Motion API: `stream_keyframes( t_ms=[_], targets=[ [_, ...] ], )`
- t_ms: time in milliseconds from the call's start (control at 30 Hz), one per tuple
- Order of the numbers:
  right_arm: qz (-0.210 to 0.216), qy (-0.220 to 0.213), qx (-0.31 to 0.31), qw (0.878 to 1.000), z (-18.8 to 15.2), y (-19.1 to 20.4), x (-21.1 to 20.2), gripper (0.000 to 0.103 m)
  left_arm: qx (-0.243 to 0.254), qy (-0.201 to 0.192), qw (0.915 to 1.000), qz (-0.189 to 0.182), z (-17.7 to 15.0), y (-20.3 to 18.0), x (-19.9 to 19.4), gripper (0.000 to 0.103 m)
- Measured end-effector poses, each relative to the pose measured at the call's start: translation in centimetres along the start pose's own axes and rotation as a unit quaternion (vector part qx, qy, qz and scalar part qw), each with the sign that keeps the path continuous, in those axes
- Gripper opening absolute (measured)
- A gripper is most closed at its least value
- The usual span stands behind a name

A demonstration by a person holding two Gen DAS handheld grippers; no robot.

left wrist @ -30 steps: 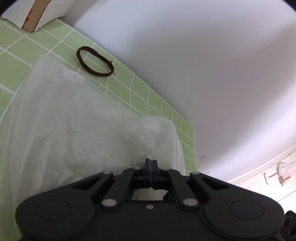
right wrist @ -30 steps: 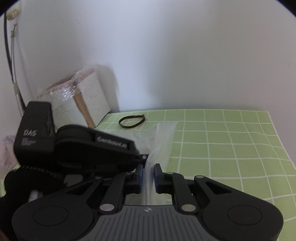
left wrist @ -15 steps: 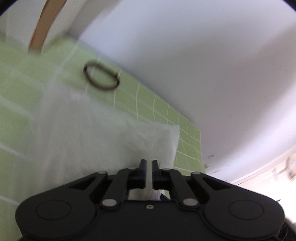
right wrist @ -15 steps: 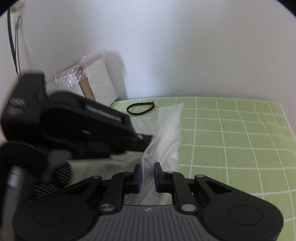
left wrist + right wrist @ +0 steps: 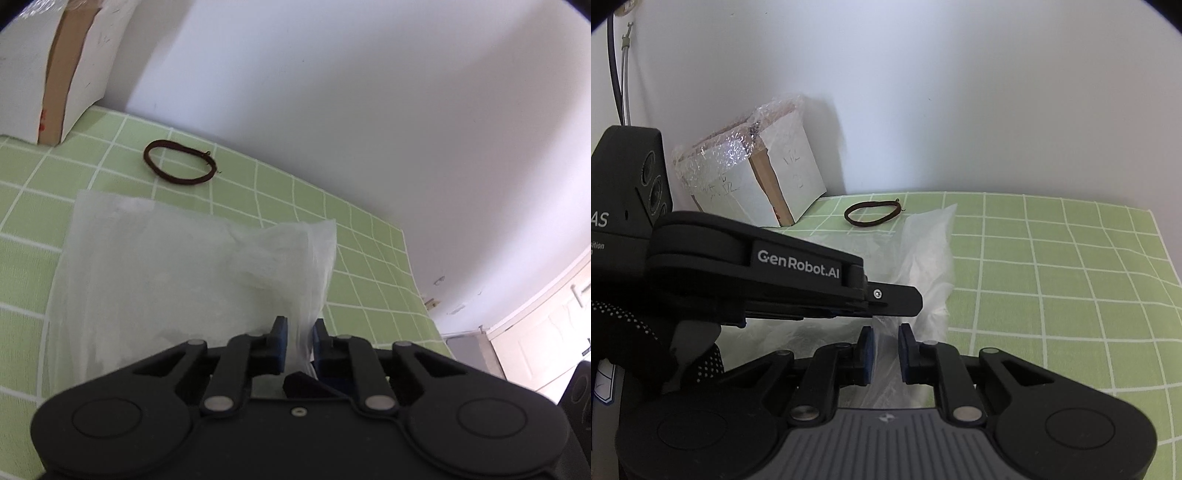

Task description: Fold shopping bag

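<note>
- My left hand-held gripper (image 5: pixel 298 341) has its jaws parted by a narrow gap, with a ridge of the thin translucent shopping bag (image 5: pixel 192 280) standing between the blue pads (image 5: pixel 281 341); the pads do not look pressed onto the film, so I judge it released rather than pinching.
- My right hand-held gripper (image 5: pixel 885 354) is likewise parted, with film rising through its gap, loose and not squeezed.
- In the right wrist view the left hand-held gripper (image 5: pixel 886 302) reaches across just above and ahead of my right fingertips, so the two tools sit very close at the same near edge of the bag.
- The shopping bag lies on the green checked worktop (image 5: pixel 1071 280), already narrowed into a layered strip, its far corner (image 5: pixel 330 223) puffed up rather than flat.
- To fold well from here, I should close on all the layers together, not just the top film, then carry the near edge over towards the far edge low and slow so trapped air escapes.
- I should keep the two grippers level, or the crease will likely skew.
- The brown hair band (image 5: pixel 180 167) and the white box (image 5: pixel 764 184) sit beyond the bag, clear of the fold.
</note>
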State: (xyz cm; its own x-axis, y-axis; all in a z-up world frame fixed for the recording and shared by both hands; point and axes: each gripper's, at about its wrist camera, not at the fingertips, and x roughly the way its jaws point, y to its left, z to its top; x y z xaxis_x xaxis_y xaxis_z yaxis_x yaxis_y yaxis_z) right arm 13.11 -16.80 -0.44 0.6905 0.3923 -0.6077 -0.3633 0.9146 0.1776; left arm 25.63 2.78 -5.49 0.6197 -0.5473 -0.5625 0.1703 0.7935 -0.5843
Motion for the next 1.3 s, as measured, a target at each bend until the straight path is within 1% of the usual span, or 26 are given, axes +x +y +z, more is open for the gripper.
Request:
stream_keyframes(
  t_ms=[33, 100, 200, 267, 300, 367, 433, 533, 633, 700, 733, 767, 833, 867, 933, 1000, 1100, 1167, 1233, 1267, 1300],
  targets=[
    [0.0, 0.0, 0.002, 1.0, 0.0, 0.0, 0.0, 0.017, -0.009, -0.002, 1.0, -0.003, -0.1, 0.2, -0.1, 0.012],
    [0.008, 0.004, 0.025, 1.0, 0.2, -0.3, 0.0, 0.018, -0.032, -0.003, 0.9994, -0.014, -0.4, 0.8, -0.8, 0.01],
    [0.03, 0.016, 0.073, 0.997, 0.6, -1.2, -0.6, 0.017, -0.071, -0.001, 0.9968, -0.036, -0.3, 1.9, -1.2, 0.009],
    [0.039, 0.007, 0.111, 0.993, 0.6, -1.9, -1.6, 0.017, -0.101, -0.001, 0.9935, -0.052, -0.4, 2.8, -1.1, 0.009],
    [0.037, 0.001, 0.124, 0.992, 0.6, -2.1, -2.0, 0.017, -0.116, 0.0, 0.9915, -0.06, -0.4, 3.3, -1.1, 0.008],
    [0.016, -0.018, 0.138, 0.99, 0.6, -2.6, -2.7, 0.019, -0.125, 0.001, 0.9899, -0.067, -0.4, 3.6, -1.1, 0.008],
    [0.0, -0.013, 0.13, 0.991, 0.8, -2.9, -2.2, 0.019, -0.122, 0.0, 0.9904, -0.066, -0.3, 3.5, -1.1, 0.008],
    [-0.009, 0.002, 0.117, 0.993, 0.9, -2.5, -0.4, 0.019, -0.118, 0.0, 0.9907, -0.067, -0.3, 3.5, -1.2, 0.008],
    [-0.04, 0.006, 0.053, 0.998, 0.8, -0.8, 1.0, 0.021, -0.113, -0.001, 0.9915, -0.064, -0.3, 3.3, -1.2, 0.008],
    [-0.046, 0.007, 0.041, 0.998, 0.6, -0.7, 0.4, 0.021, -0.1, 0.001, 0.9934, -0.057, -0.1, 3.1, -1.4, 0.009],
    [-0.045, 0.006, 0.04, 0.998, 0.5, -0.8, 0.3, 0.021, -0.081, 0.003, 0.9958, -0.043, 0.1, 2.5, -1.8, 0.009],
    [-0.044, 0.006, 0.037, 0.998, 0.5, -0.8, 0.3, 0.021, -0.053, 0.005, 0.9983, -0.025, 0.3, 1.8, -2.2, 0.012],
    [-0.045, 0.005, 0.034, 0.998, 0.3, -0.9, 0.2, 0.021, -0.003, 0.005, 1.0, 0.005, 0.4, 0.6, -2.8, 0.015],
    [-0.046, 0.005, 0.034, 0.998, 0.3, -0.9, 0.2, 0.022, 0.011, 0.004, 0.9998, 0.016, 0.3, 0.1, -3.0, 0.017],
    [-0.046, 0.005, 0.035, 0.998, 0.4, -0.9, 0.1, 0.022, 0.024, 0.001, 0.9992, 0.032, 0.0, -0.3, -3.4, 0.018],
    [-0.042, 0.006, 0.041, 0.998, 0.5, -1.1, 0.1, 0.022, 0.025, -0.005, 0.9993, 0.029, -0.4, 0.0, -3.6, 0.017],
    [-0.019, 0.005, 0.077, 0.997, 0.6, -2.2, -0.1, 0.026, -0.004, -0.013, 0.9999, 0.005, -0.7, 1.5, -3.9, 0.014],
    [0.01, 0.011, 0.12, 0.993, 0.7, -3.6, 0.0, 0.026, -0.03, -0.016, 0.9993, -0.011, -0.8, 2.7, -4.0, 0.009],
    [0.047, 0.021, 0.167, 0.985, 0.9, -5.0, 0.4, 0.026, -0.058, -0.016, 0.998, -0.021, -0.8, 3.4, -3.8, 0.009],
    [0.068, 0.027, 0.196, 0.978, 0.9, -5.8, 0.7, 0.027, -0.068, -0.016, 0.9973, -0.024, -0.8, 3.6, -3.7, 0.009],
    [0.078, 0.031, 0.211, 0.974, 0.9, -6.2, 0.9, 0.027, -0.078, -0.016, 0.9965, -0.027, -0.8, 3.8, -3.7, 0.009]
  ],
)
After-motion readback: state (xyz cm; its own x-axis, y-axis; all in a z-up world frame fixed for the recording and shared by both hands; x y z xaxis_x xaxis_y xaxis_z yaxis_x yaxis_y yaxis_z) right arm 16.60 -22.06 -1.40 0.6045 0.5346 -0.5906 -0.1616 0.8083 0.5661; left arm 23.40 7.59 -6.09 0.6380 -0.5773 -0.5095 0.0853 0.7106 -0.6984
